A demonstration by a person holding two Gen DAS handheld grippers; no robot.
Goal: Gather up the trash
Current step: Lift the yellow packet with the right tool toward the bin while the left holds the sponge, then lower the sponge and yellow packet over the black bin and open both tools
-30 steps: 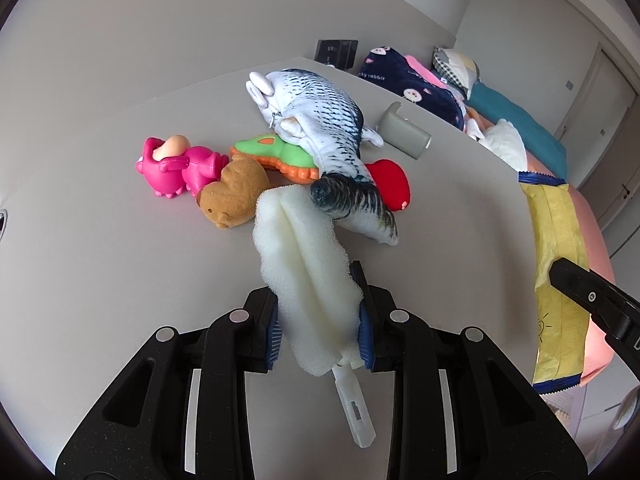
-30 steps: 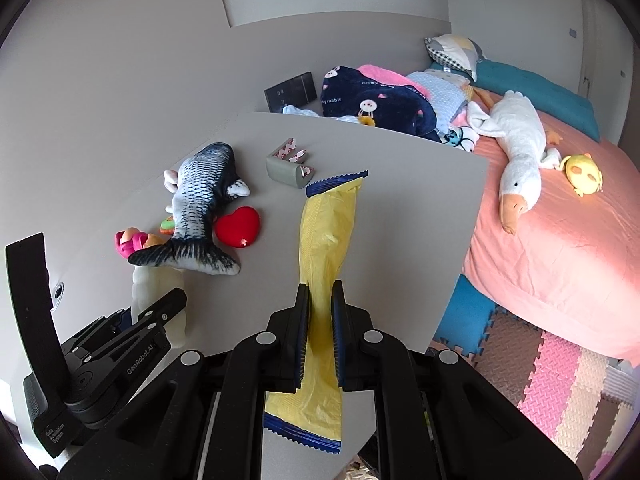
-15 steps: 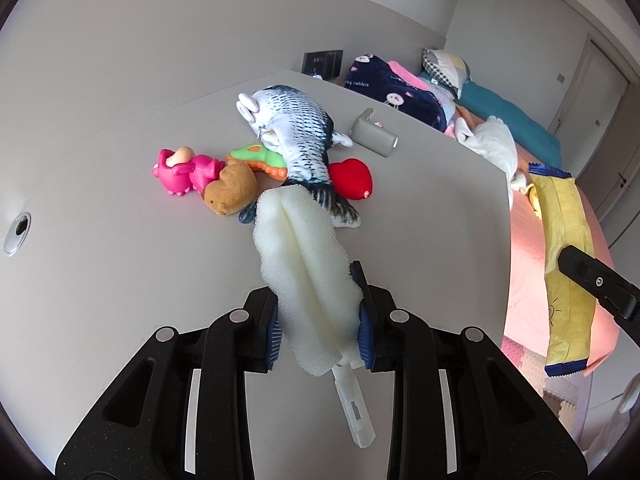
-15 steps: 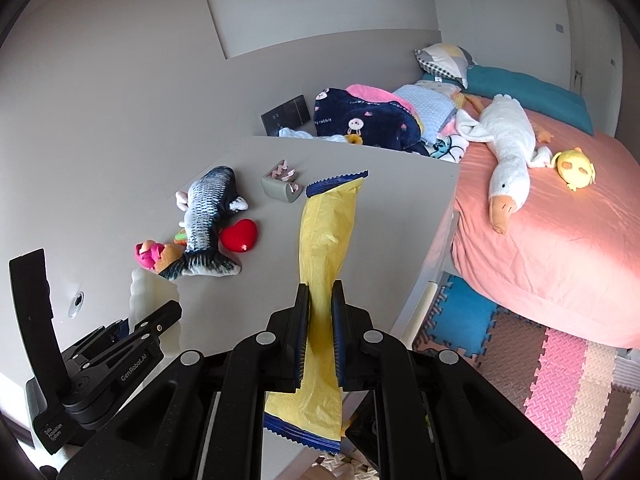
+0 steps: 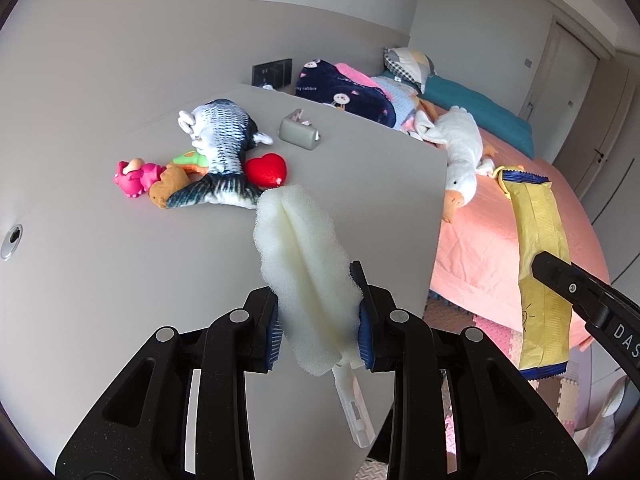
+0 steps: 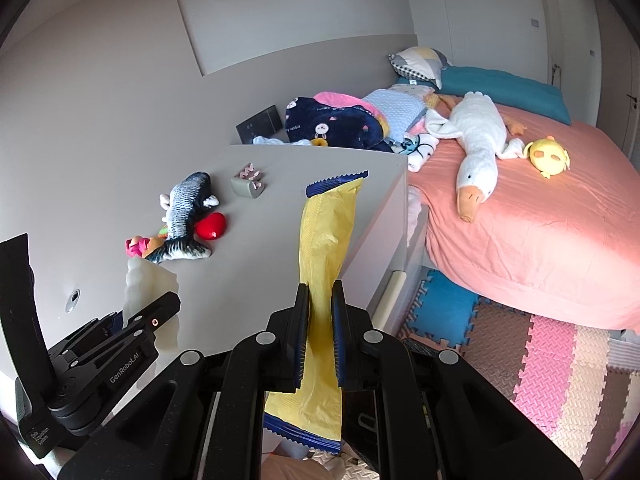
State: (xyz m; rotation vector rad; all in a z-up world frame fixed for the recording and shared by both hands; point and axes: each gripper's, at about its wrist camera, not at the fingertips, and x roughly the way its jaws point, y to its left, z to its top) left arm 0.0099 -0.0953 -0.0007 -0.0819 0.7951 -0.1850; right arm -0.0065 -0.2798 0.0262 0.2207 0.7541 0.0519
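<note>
Left claw [image 5: 318, 330] is squeezed tight on a white sponge [image 5: 306, 272]. Its blue pads [image 5: 274, 332] press into both sides of the soft foam, and a thin white handle [image 5: 354, 412] sticks out under it. Right claw [image 6: 320, 336] is pinched shut on a long yellow wrapper [image 6: 326, 240] with dark blue ends. One end points up and away, and the other end hangs down below the claw. Both things are held up in the air, above the near edge of the grey table [image 5: 120, 272]. In the left view the wrapper shows off to the right of the table, in front of the bed [image 6: 540, 216]. In the right view the sponge shows low on the left, over the table. On the table, far from the claws, lies a fish toy [image 5: 218, 152]. A red heart [image 5: 266, 169] touches the fish on its right side. A brown toy [image 5: 168, 186], a pink toy [image 5: 136, 176] and a green and orange toy [image 5: 190, 159] sit just left of the fish. A small grey box [image 5: 298, 134] lies behind the fish, nearer the wall. Past the table is the pink bed, and a white goose [image 6: 478, 148] and a little yellow toy [image 6: 548, 156] lie on it. Blankets [image 6: 340, 120] are piled at the head of the bed. Foam mats [image 6: 560, 368] in pink, blue and brown cover the floor beside the bed.
</note>
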